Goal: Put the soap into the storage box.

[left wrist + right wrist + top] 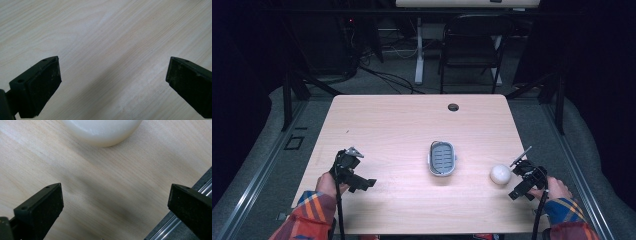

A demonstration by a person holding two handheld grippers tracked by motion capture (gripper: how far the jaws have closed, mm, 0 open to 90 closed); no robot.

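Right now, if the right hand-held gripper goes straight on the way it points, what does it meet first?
Probably the white ball: it lies just ahead of the open right hand-held gripper, with bare wooden table between. The jaws tilt down, so the tabletop could come first.

Left tool is held in the left hand, its jaws spread wide with nothing between them. Right tool is held in the right hand, jaws likewise spread wide and empty. Both forearms are clad in plaid sleeves.
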